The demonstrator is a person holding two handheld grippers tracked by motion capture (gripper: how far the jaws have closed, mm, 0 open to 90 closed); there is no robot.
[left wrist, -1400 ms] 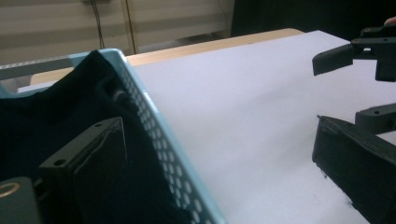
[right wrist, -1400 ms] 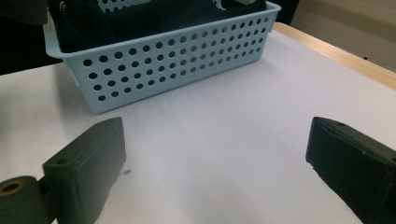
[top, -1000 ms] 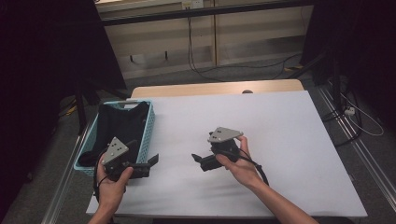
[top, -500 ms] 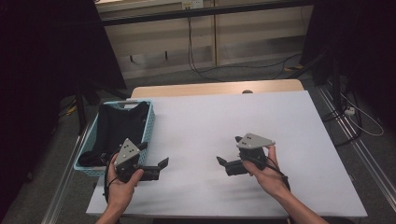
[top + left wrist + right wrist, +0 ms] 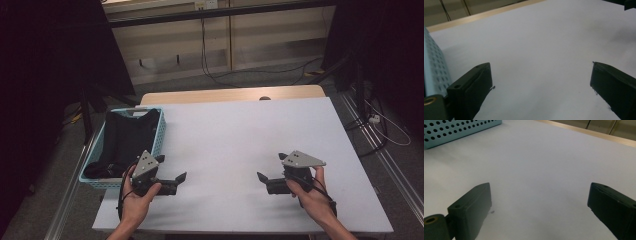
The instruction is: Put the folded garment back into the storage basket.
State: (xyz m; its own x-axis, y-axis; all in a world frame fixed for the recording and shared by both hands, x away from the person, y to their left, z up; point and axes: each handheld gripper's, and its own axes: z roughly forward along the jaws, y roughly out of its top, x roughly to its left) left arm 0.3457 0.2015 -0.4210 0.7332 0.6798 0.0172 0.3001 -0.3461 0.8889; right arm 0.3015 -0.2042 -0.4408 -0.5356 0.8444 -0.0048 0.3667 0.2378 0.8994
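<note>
You are holding the left tongs (image 5: 172, 179) low over the desk (image 5: 240, 135) near its front left corner, just beside the front end of the light blue basket (image 5: 98, 178). Their jaws are standing wide apart with nothing between them; in the left gripper view the left tongs (image 5: 541, 85) are looking across bare white desk (image 5: 544, 42), with the perforated basket wall (image 5: 434, 72) showing at the left edge.

You are holding the right tongs (image 5: 270, 175) over the front right part of the desk, well apart from the left tongs, pointing toward the desk's middle. Their jaws are also gaping wide and gripping nothing; in the right gripper view the right tongs (image 5: 540, 205) are facing bare desk (image 5: 544, 162), with the basket's perforated wall (image 5: 456, 128) at the top left.

The basket is sitting at the desk's left edge, partly overhanging it. A dark cloth (image 5: 125, 137) is lying inside, filling most of the basket. Neither pair of tongs is touching the basket or the cloth. A wooden strip (image 5: 230, 94) is running along the desk's far edge.
</note>
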